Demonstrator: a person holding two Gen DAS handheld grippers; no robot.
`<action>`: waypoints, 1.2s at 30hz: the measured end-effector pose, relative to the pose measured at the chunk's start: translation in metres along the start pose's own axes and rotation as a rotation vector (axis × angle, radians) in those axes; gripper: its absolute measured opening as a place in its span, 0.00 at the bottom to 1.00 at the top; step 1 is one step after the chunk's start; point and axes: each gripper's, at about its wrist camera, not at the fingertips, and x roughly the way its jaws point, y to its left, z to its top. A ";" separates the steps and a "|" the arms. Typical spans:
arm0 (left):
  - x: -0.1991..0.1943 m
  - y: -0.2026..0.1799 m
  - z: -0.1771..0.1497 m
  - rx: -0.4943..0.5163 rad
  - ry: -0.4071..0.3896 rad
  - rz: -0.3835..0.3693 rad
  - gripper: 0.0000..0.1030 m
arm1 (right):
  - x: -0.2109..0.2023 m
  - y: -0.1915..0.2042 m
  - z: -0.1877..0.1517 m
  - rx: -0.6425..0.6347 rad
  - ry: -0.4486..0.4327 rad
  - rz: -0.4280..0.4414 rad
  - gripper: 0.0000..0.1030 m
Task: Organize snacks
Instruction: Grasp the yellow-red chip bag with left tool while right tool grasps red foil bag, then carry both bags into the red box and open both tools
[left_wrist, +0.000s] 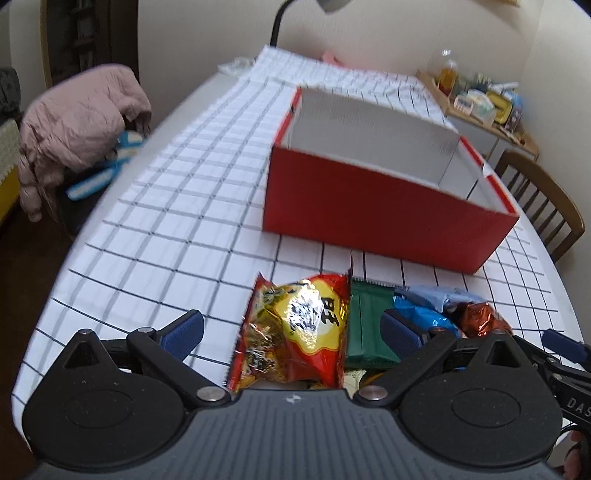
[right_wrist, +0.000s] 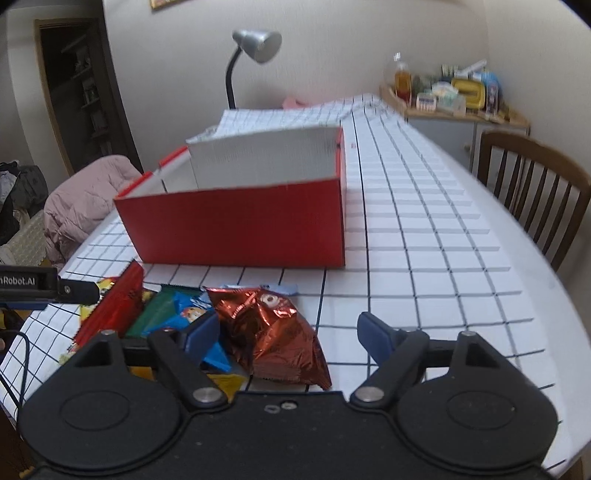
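White cloth with a dark grid (left_wrist: 177, 206) covers the table, and a grey desk lamp (right_wrist: 258, 44) stands at the far edge near the wall. On the cloth sits a red box (left_wrist: 384, 218) with a white inside; it looks empty, though its floor is mostly hidden. Just in front of the box lies a small heap of snacks. The left gripper (left_wrist: 291, 332) stands with jaws wide apart around a red and yellow snack bag (left_wrist: 295, 328), and the pads do not press on it. Beside this bag lie a green packet (left_wrist: 369, 325) and a blue packet (left_wrist: 421, 314). The right gripper (right_wrist: 288, 332) is also open; a shiny brown foil bag (right_wrist: 269, 332) lies between its fingers, maybe touching the left pad. A wooden chair (right_wrist: 532, 184) stands at the right side.
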 end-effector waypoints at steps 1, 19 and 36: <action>0.005 0.000 0.000 0.000 0.014 -0.002 0.99 | 0.005 -0.001 0.000 0.004 0.013 0.006 0.79; 0.046 0.011 0.002 -0.059 0.148 -0.049 0.81 | 0.033 -0.008 -0.004 0.076 0.095 0.060 0.53; 0.024 0.010 0.003 -0.059 0.091 -0.081 0.57 | 0.015 -0.010 -0.003 0.076 0.020 0.051 0.38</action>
